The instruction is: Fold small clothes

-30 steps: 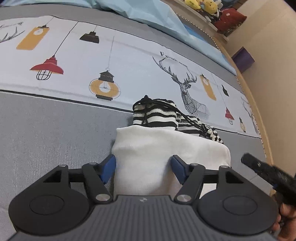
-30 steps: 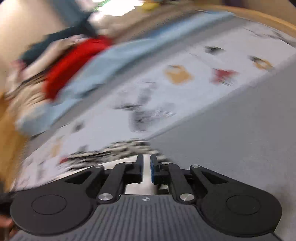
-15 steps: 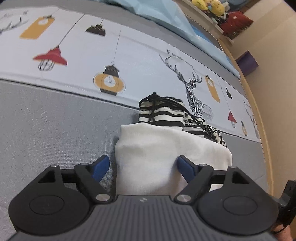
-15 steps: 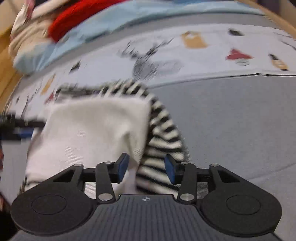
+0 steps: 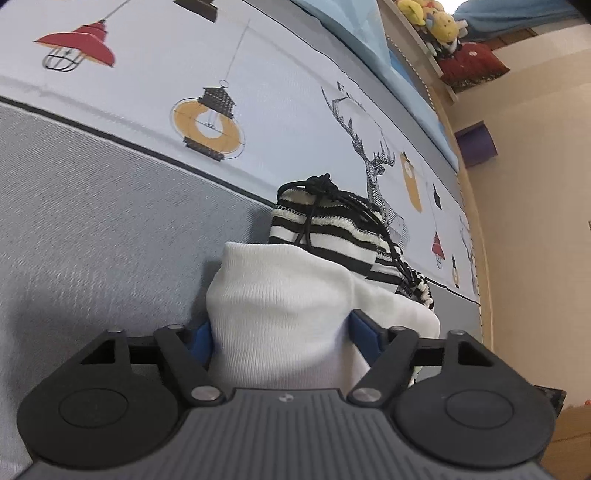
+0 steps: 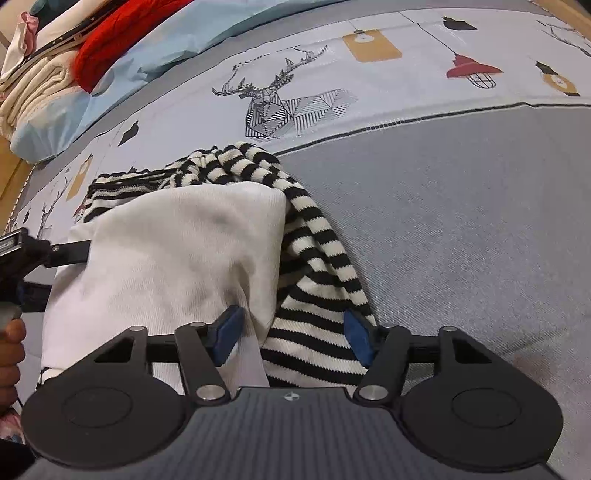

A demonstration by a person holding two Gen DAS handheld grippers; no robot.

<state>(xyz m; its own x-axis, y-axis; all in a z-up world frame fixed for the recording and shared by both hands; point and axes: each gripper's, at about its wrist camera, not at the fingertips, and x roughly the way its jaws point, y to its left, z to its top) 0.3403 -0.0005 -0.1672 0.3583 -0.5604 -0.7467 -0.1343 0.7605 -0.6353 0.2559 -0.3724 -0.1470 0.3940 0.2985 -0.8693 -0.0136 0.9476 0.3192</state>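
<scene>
A small garment lies folded on the bed: a white knit part [image 5: 280, 295] on top, a black-and-white striped part [image 5: 325, 229] with a black drawstring behind it. My left gripper [image 5: 282, 336] is open, its blue pads on either side of the white fold's near end. In the right wrist view the white part [image 6: 173, 251] lies left and the striped part [image 6: 317, 295] right. My right gripper [image 6: 291, 332] is open, its jaws spanning the seam between them. The left gripper's black tip [image 6: 44, 251] shows at that view's left edge.
The bed has a grey sheet [image 6: 461, 221] and a pale band printed with lamps and deer [image 5: 221, 92]. A light blue quilt [image 6: 177, 44], red and cream clothes [image 6: 110, 40] and plush toys [image 5: 432, 18] lie at the far side. A wooden bed edge [image 5: 476, 240] runs right.
My right gripper went from shut to open and swung down over the garment's edge. My left gripper moved closer, its jaws now around the white fold.
</scene>
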